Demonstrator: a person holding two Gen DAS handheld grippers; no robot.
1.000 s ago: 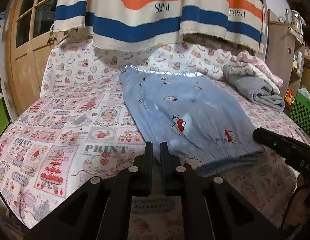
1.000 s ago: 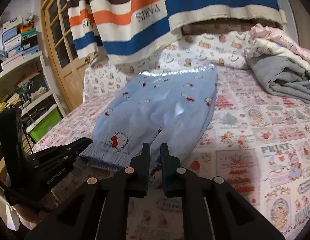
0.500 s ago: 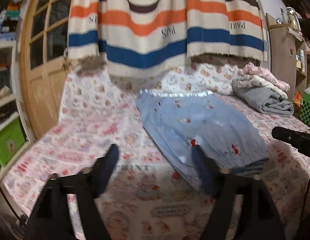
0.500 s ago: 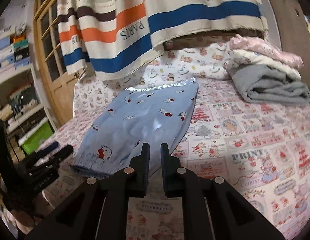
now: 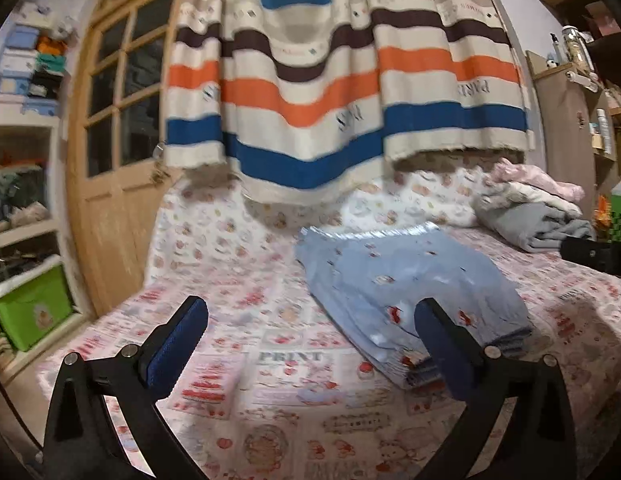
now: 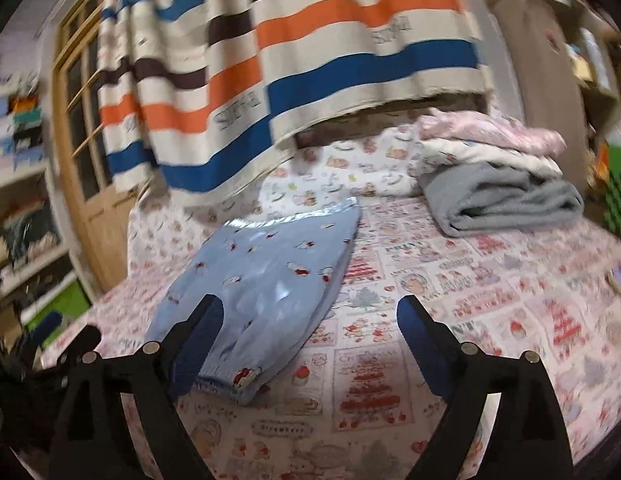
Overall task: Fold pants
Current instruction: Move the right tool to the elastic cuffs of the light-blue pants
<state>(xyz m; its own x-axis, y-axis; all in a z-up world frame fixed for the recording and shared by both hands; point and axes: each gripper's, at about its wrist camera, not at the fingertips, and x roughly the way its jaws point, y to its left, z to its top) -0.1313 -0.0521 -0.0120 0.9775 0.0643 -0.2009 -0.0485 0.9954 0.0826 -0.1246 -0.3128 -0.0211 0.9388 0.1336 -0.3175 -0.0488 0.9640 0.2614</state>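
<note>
Both tongs — left [image 5: 310, 328], right [image 6: 310, 320] — have just been opening, nothing between; soft blue pants [image 5: 406, 292] lie folded flat.

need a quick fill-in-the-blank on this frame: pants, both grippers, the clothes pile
1. The blue pants lie ____ on the patterned bedsheet.
2. The jaws of the left gripper and the right gripper have just been opening, with ____ held between them.
3. The bottom item in the stack of folded clothes is ____ in colour.

Missing words: folded; nothing; grey
</note>
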